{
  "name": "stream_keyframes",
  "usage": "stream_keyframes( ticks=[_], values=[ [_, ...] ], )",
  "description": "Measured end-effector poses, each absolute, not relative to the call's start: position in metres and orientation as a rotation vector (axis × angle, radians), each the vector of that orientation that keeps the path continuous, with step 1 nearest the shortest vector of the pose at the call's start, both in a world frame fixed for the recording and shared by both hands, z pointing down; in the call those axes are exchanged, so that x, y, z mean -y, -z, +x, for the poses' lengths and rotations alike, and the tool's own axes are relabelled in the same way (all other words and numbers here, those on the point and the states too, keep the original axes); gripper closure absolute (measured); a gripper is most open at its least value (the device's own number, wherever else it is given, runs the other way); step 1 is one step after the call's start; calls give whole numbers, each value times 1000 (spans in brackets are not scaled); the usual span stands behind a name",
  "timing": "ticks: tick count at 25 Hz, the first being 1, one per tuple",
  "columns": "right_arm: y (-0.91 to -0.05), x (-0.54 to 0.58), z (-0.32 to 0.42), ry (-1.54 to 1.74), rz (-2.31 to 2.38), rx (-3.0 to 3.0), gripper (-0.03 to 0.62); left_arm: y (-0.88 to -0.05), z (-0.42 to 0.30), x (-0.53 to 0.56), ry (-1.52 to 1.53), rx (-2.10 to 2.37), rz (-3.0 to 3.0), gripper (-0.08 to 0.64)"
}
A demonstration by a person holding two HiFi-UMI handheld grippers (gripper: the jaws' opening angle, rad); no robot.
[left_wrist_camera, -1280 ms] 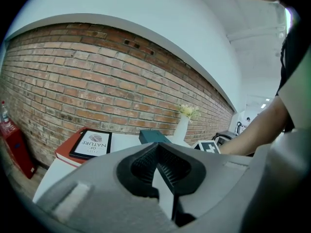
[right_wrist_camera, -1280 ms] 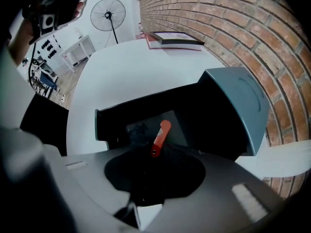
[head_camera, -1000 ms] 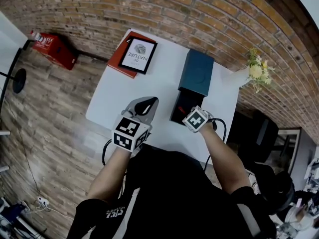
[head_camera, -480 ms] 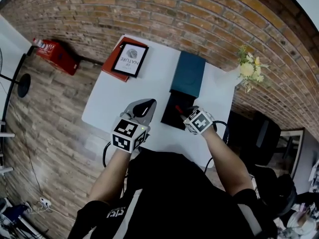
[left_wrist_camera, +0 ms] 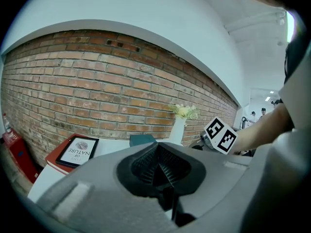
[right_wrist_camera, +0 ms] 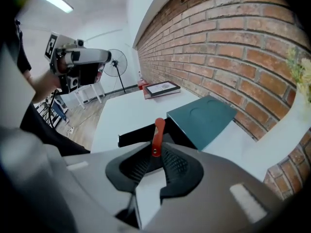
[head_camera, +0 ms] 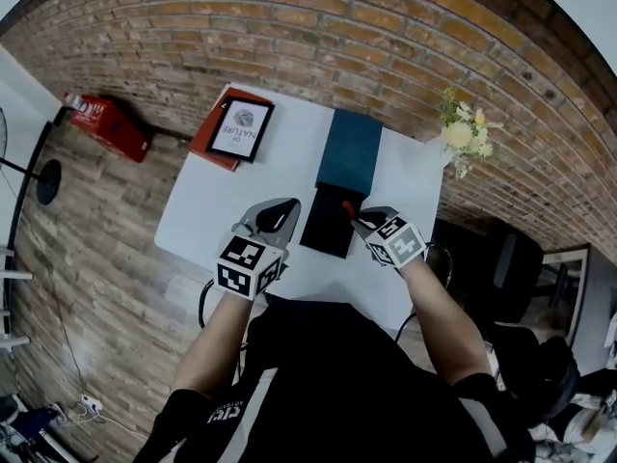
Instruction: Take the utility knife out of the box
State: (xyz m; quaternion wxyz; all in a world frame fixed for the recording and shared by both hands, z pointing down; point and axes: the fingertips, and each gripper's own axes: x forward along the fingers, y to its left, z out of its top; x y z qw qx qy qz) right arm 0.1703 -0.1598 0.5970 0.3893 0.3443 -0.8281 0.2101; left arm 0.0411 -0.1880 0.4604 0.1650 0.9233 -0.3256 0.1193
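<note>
I am pinching the slim red utility knife [right_wrist_camera: 156,132] by its lower end in my right hand-held gripper [right_wrist_camera: 155,163], just above the open black box [right_wrist_camera: 138,135] near the white worktop's [head_camera: 217,205] front edge. It is seeming light, stiff and slick, so I am gripping its flat sides. My left hand-held gripper [left_wrist_camera: 160,166] is hovering clenched and empty.

A red utility knife [right_wrist_camera: 156,135], a black box [head_camera: 328,225] with a teal lid [head_camera: 350,152], a white desk [head_camera: 212,210], a red-brown brick wall [head_camera: 318,37], pale yellow flowers [head_camera: 461,131] in a white vase [left_wrist_camera: 177,130] and a red book [head_camera: 214,154] were pictured.
</note>
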Motion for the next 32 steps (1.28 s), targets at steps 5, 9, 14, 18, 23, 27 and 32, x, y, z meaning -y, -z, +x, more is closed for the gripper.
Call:
stream_keyframes(
  ticks=[5,9,14,18,23,27,32],
  values=[
    [-576,163,178,-533,942,2166,532,-453,48,188,-351,917,2653,552],
    [-556,164,183,-528,993,2215,532,-446,46,191,-353,928,2661,552],
    [-531,167,184,-498,1045,2271,532,-437,43,200,-354,933,2675,553],
    [-512,167,186,-489,1087,2316,532,-425,42,209,-361,929,2702,552],
    [-490,168,187,-482,1148,2372,532,-408,41,219,-349,933,2742,552],
    [-469,166,183,-450,1170,2412,532,-395,35,227,-326,963,2761,552],
    [-442,167,186,-389,1216,2446,532,-387,27,233,-297,1012,2763,552]
  ],
)
